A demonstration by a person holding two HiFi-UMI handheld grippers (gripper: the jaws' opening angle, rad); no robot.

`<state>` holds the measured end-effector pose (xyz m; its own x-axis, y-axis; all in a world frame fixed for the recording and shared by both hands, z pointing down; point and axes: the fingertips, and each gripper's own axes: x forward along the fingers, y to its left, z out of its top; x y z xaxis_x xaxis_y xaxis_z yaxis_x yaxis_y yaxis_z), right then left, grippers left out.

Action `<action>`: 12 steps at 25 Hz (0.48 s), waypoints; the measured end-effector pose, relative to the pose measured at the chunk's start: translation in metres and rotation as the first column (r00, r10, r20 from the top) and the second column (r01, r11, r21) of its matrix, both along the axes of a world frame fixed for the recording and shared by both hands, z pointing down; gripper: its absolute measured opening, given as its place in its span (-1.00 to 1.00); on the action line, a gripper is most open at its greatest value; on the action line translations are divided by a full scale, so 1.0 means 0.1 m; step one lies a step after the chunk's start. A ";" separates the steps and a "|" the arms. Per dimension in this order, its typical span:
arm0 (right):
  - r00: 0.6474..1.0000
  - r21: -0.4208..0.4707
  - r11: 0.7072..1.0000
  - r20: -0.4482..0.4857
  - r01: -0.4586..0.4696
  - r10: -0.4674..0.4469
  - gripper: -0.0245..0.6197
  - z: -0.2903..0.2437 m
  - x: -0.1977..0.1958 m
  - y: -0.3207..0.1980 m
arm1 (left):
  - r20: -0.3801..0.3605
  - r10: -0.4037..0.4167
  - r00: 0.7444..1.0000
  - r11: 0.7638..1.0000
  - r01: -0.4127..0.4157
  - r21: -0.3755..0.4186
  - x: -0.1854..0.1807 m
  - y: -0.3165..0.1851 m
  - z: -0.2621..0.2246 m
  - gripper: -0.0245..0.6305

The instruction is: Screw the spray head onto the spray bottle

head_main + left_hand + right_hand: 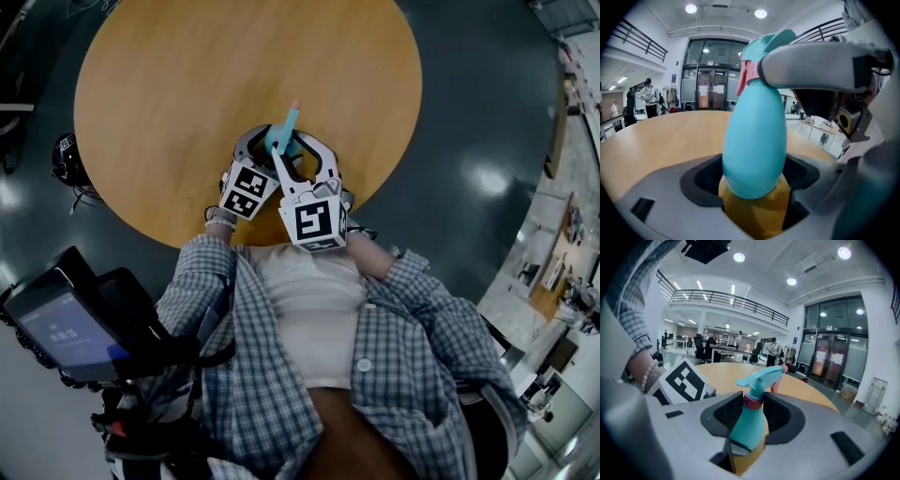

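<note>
A teal spray bottle (pixel 284 129) with a teal spray head and a pink collar is held just above the near edge of the round wooden table (pixel 187 94). My left gripper (pixel 267 148) is shut on the bottle's wide body (pixel 754 140). One finger (pixel 820 65) of the right gripper crosses the neck under the spray head (pixel 766 44). My right gripper (pixel 298 150) is shut on the pink collar (pixel 752 401), and the spray head (pixel 761 376) points away over the table. The bottle's base is hidden behind the jaws.
The left gripper's marker cube (pixel 686 380) and a hand with a bead bracelet (pixel 644 376) lie close to the left of the right gripper. A screen on a dark rig (pixel 61 328) sits at the lower left. A dark object (pixel 66 155) lies on the floor beside the table.
</note>
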<state>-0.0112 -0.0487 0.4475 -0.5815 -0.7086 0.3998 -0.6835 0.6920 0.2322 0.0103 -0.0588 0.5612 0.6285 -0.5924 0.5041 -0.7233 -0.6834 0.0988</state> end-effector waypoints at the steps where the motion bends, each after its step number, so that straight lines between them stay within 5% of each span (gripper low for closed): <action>1: 1.000 -0.008 1.000 0.002 -0.012 0.012 -0.55 0.00 0.00 0.00 | 0.001 0.000 1.000 1.000 0.000 0.001 0.00 0.00 0.00 0.30; 12: 0.990 -0.090 0.991 0.104 0.104 -0.094 -0.55 -0.01 -0.01 -0.04 | 0.006 -0.001 1.000 1.000 0.001 0.001 0.01 -0.04 0.01 0.30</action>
